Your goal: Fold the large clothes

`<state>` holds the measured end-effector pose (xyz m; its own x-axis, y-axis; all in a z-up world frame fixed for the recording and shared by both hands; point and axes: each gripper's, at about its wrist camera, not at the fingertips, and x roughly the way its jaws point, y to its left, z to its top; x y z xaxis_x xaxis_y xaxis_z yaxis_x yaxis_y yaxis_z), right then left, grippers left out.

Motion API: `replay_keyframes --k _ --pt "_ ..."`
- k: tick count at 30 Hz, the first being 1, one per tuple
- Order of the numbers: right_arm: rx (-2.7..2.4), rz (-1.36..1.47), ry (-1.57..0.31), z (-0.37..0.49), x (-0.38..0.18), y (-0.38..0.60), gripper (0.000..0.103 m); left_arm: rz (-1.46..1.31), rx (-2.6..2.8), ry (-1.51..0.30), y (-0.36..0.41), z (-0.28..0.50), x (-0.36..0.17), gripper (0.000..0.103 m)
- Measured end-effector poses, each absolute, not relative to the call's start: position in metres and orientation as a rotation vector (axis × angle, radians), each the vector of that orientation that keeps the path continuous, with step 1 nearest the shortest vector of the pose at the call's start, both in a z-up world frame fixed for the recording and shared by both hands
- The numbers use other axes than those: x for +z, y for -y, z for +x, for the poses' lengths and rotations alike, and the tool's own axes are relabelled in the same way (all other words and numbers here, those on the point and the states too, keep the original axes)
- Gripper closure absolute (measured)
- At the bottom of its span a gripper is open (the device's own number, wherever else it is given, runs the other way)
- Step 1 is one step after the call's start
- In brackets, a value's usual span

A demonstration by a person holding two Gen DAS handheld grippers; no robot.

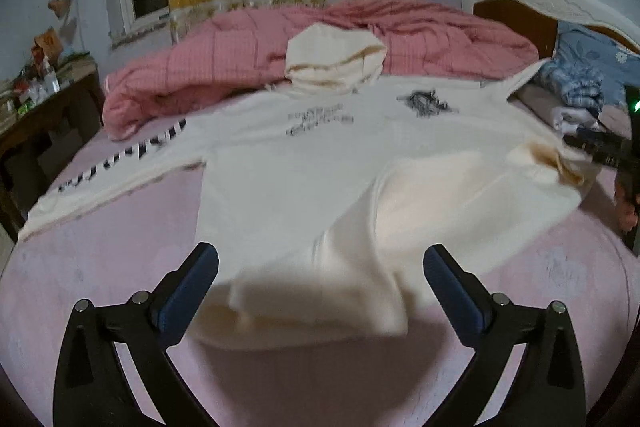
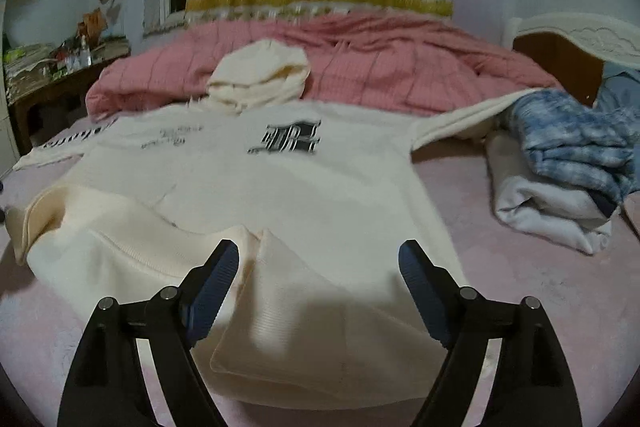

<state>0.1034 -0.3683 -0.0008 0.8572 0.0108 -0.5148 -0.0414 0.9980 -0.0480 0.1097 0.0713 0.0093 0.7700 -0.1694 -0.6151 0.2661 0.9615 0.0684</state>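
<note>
Both of our claws stand spread wide with nothing pinched. Our left gripper (image 1: 321, 267) hangs over the near hem of the cream hoodie (image 1: 320, 167), its blue pads (image 1: 192, 291) clear of the cloth on either side; our right gripper (image 2: 319, 265) likewise straddles a raised fold of that hem, and its fingers (image 2: 420, 291) do not press on it

We take the hoodie as our landmark. It lies face up on the pink bedsheet (image 1: 120, 259), hood (image 1: 334, 61) at its far end resting against the pink quilt (image 1: 440, 39) beyond it. One sleeve with dark lettering (image 1: 120, 163) runs out to its left in the left wrist view; the other reaches toward the pile of folded clothes (image 2: 560, 187) to its right. The near hem is doubled back over the body, rumpled, not yet square

We judge the hoodie thick, soft and limp, fairly heavy for cloth, so it will sag and drag wherever we lift it by one point. It should not slip in ribbed pads. We would take it at the ribbed hem corners or at the shoulder seams, one claw on each, and keep the cloth taut between them
</note>
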Motion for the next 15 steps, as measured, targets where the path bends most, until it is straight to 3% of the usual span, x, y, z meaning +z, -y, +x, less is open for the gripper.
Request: replay_keyframes --k 6,12,15 --pt "0.125 -0.138 -0.479 0.063 0.017 0.362 0.019 0.161 -0.275 -0.741 -0.076 0.103 -0.006 0.001" --pt "0.121 -0.445 -0.580 0.051 -0.012 0.314 0.019 0.201 -0.267 -0.756 -0.056 0.108 -0.019 0.001" --pt "-0.001 -0.445 -0.632 0.067 -0.023 0.319 0.019 0.252 -0.156 -0.764 -0.056 0.120 -0.032 0.001"
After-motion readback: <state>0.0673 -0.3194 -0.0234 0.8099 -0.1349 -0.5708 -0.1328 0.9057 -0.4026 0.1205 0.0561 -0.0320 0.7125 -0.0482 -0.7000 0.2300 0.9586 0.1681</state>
